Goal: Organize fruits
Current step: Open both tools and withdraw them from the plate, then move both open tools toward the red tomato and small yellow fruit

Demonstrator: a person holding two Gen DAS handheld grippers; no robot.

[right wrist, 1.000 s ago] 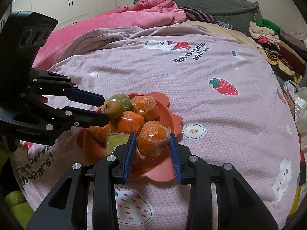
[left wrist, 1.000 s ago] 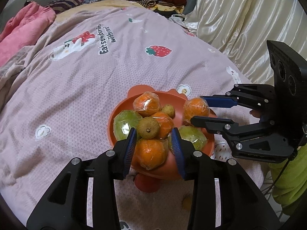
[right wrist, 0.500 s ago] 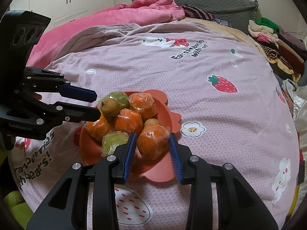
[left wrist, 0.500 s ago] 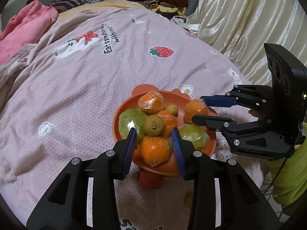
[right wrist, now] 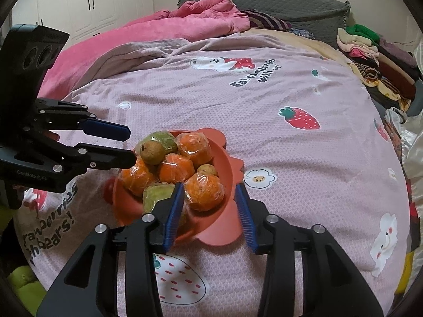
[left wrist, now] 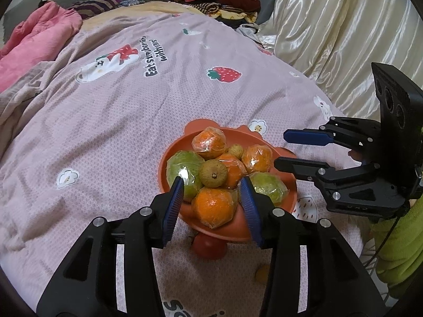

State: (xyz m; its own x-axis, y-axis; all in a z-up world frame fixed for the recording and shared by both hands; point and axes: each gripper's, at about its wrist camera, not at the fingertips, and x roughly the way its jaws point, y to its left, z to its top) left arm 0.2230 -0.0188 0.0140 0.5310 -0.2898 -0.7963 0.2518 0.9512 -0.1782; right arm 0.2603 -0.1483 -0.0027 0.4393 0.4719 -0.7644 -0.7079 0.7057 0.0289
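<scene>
An orange-red flower-shaped plate (left wrist: 289, 198) (right wrist: 219, 227) on the bed holds several wrapped oranges, wrapped green fruits and a brown pear (left wrist: 212, 173) (right wrist: 152, 152) on top. My left gripper (left wrist: 211, 185) (right wrist: 130, 145) straddles the nearest orange (left wrist: 214, 206). Its jaws are opening, with small gaps beside the fruit. From the plate's other side, my right gripper (right wrist: 208, 189) (left wrist: 281, 148) straddles another orange (right wrist: 205, 192). Its jaws are opening too, and the orange rests in the plate.
A red fruit (left wrist: 208, 245) (right wrist: 108, 187) lies on the strawberry-print bedspread against the plate. A small yellow piece (left wrist: 261, 273) lies nearby. A pink quilt (right wrist: 185, 26), folded clothes (right wrist: 375, 52) and a cream curtain (left wrist: 343, 39) border the bed.
Both pairs of jaws have spread a little, off the wrapped oranges they were pressing. The oranges now sit loose in the plate. Neither hand has shifted.
</scene>
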